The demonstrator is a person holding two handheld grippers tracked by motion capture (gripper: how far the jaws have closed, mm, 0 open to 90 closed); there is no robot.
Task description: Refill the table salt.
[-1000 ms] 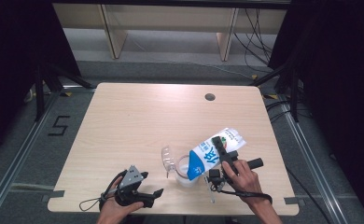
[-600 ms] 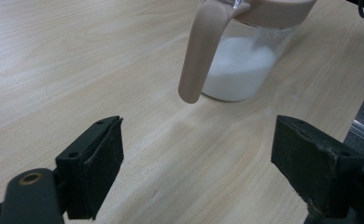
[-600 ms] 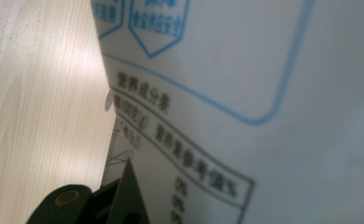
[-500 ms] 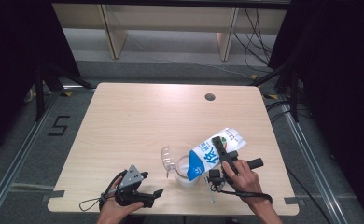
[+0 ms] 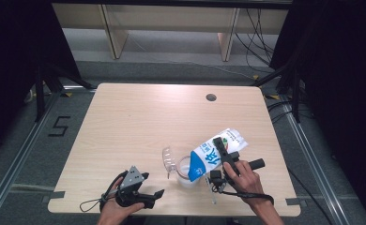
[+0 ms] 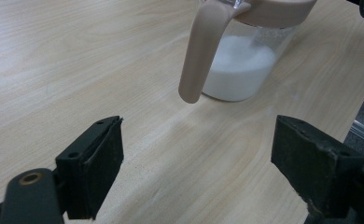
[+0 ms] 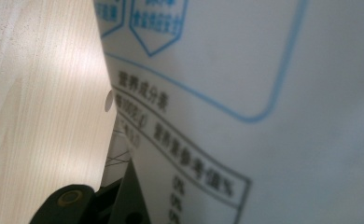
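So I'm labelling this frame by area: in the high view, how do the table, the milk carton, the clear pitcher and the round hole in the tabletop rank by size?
1. Table, by far the largest.
2. Milk carton, held tilted in the right gripper.
3. Clear pitcher, partly hidden under the carton, so this rank is unsure.
4. Round hole, the smallest.

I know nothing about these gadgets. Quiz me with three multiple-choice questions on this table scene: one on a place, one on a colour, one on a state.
1. Where is the milk carton?
A. tipped over the jug
B. flat at the far edge
C. on the floor

2. What colour is the jug handle?
A. green
B. black
C. beige

3. How does the left hand-held gripper stand?
A. open, holding nothing
B. shut on the jug
C. shut on the carton

Answers: 1 A, the right hand-held gripper holds it slanted above the jug. 2 C, the left gripper view shows a beige handle. 3 A, its jaws stand wide apart.
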